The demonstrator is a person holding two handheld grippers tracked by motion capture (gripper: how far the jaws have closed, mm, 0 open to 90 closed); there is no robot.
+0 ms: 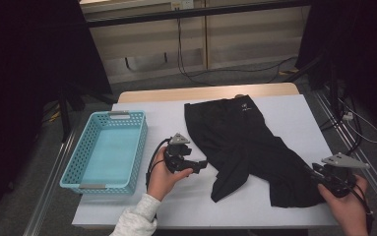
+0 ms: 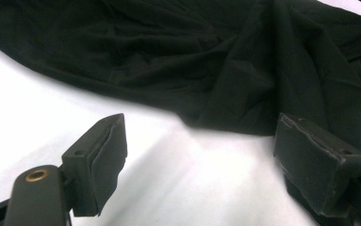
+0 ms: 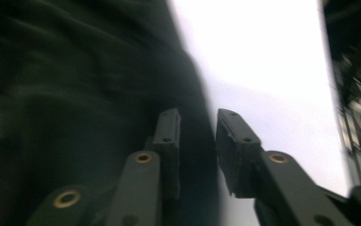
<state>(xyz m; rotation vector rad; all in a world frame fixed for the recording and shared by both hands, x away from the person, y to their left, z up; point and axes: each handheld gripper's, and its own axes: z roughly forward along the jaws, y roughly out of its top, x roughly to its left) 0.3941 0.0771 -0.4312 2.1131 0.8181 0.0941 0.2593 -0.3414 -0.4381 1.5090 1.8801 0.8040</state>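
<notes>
A black garment (image 1: 240, 142) lies spread and rumpled across the white table top (image 1: 294, 113). My left gripper (image 1: 203, 166) is held just left of the garment's lower left flap, jaws wide open and pointing toward it. In the left gripper view the left gripper (image 2: 197, 160) has bare table between its pads, with the cloth (image 2: 192, 61) just beyond. My right gripper (image 1: 316, 172) is at the garment's lower right hem. In the right gripper view the right gripper (image 3: 198, 136) shows a narrow gap between its pads, with the edge of the dark cloth (image 3: 74, 94) lying in that gap, not pinched.
A light blue perforated basket (image 1: 97, 186) with nothing inside sits at the table's left edge. Metal rails run along both sides of the table. Cables trail on the floor beyond the far edge and at the right.
</notes>
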